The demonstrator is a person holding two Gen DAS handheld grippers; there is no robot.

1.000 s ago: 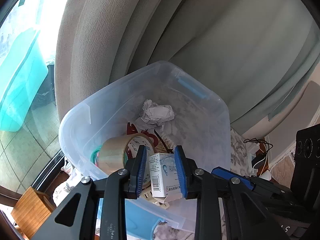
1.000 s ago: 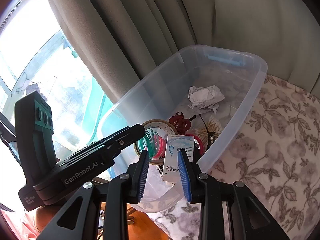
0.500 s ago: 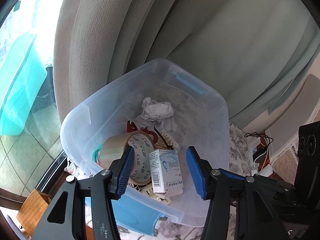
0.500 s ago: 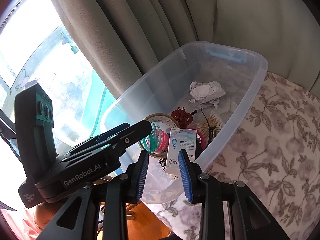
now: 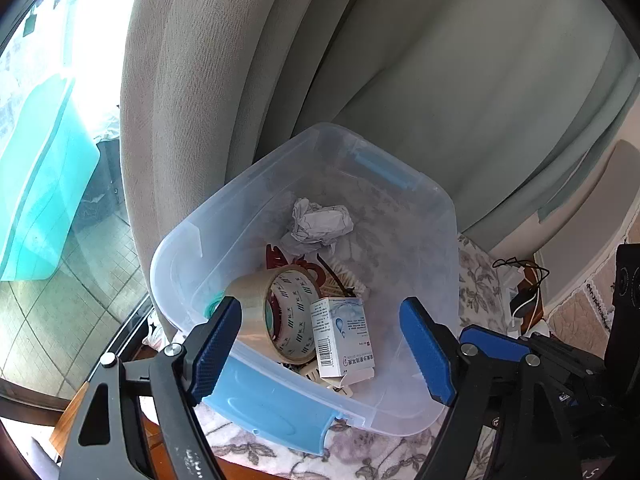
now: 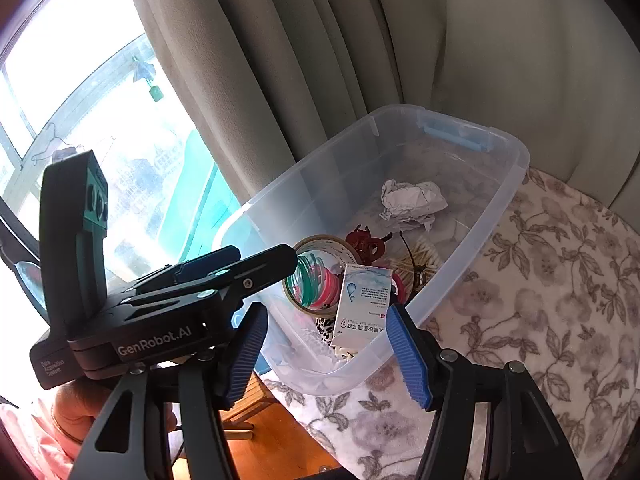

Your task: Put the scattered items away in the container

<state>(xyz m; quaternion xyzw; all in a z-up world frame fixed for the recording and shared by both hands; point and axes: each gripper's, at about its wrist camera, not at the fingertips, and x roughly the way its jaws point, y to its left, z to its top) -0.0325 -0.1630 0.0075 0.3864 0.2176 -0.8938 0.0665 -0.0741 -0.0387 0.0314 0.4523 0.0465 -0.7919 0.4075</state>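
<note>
A clear plastic container point(image 5: 436, 216) point(image 6: 508, 196) stands on a flowered cloth. In it lie a white medicine box point(image 5: 342, 336) point(image 6: 362, 304), a roll of tape point(image 5: 276, 308) point(image 6: 326, 246), a crumpled paper point(image 5: 320, 224) point(image 6: 412, 200), red clips point(image 6: 368, 242), coloured rings point(image 6: 316, 280) and cotton swabs point(image 6: 424, 254). My left gripper point(image 5: 320, 344) is open above the near rim, with the box below between its jaws and free. My right gripper point(image 6: 326, 354) is open and empty at the container's near corner. The left gripper's body point(image 6: 160, 300) shows in the right wrist view.
Beige curtains point(image 5: 360, 60) hang right behind the container. A window point(image 6: 80, 120) is at the left. The flowered cloth point(image 6: 560, 300) spreads to the right. A blue latch point(image 5: 272, 412) is on the near wall. Cables point(image 5: 520, 292) lie at the far right.
My left gripper opened and let the medicine box go; the box now rests in the container against the tape. My right gripper also opened wider. Both pulled back a little.
</note>
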